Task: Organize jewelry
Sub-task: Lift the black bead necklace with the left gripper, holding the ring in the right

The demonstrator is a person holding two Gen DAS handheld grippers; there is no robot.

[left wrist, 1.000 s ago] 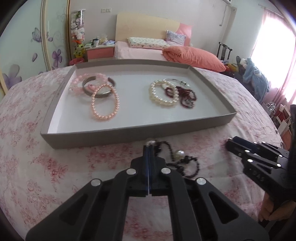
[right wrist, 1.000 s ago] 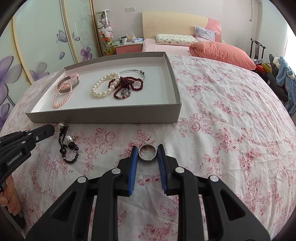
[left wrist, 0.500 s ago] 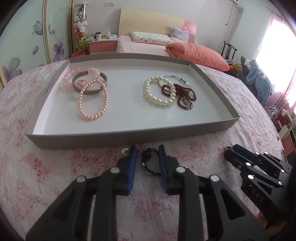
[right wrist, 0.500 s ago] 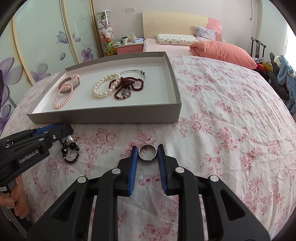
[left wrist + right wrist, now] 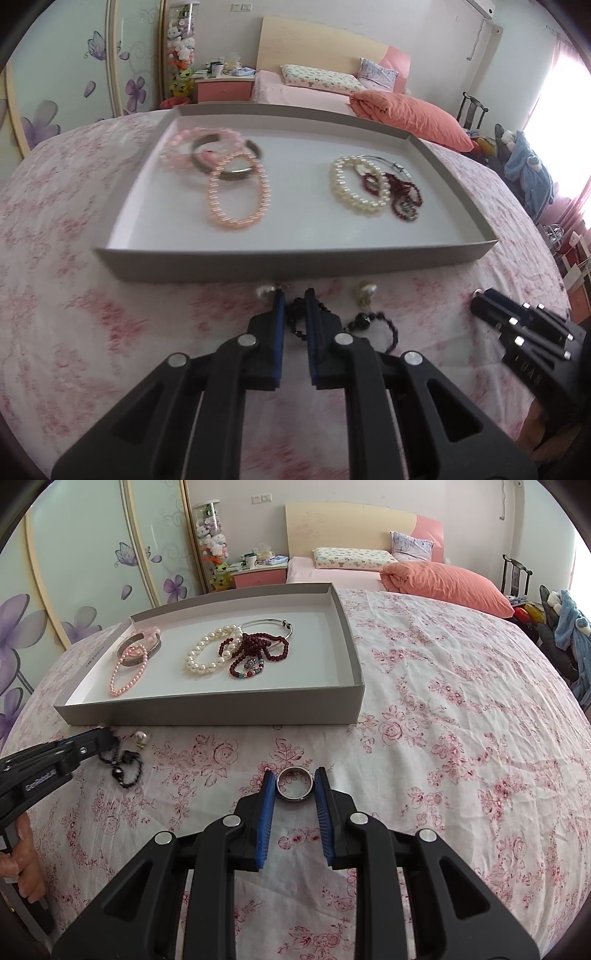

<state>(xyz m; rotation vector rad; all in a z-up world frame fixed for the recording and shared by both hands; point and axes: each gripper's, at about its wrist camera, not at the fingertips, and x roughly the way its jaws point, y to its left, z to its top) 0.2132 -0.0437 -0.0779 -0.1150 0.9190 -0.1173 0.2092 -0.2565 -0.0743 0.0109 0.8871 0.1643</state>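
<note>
Left gripper pointed down at the flowered bedspread, and its jaws were closing with a strand of the black bead bracelet between the blue pads; the blurred view did not settle whether the pads yet pressed on the beads. That bracelet lay just in front of the near wall of the grey tray, trailing off toward four o'clock from the fingertips. Two loose pearl beads sat on the cloth close by: one pearl at nine o'clock, touching or nearly touching the left finger, and another pearl at three o'clock.

Right gripper was clamped on the silver ring, which sat snug between its blue pads, right at the tips, above the bedspread. From the right wrist view the left gripper came in at nine o'clock, with part of a hand on its handle at the picture's edge.

Inside the tray, at eleven o'clock from the right gripper, the sorted pieces lay in two groups. On the left: a pink bead bracelet, overlapping a silver bangle. Toward the middle: a white pearl bracelet, touching a dark red bead strand, with a thin silver hoop behind them. Over at twelve o'clock, beyond the tray, stood a bed with an orange pillow.
</note>
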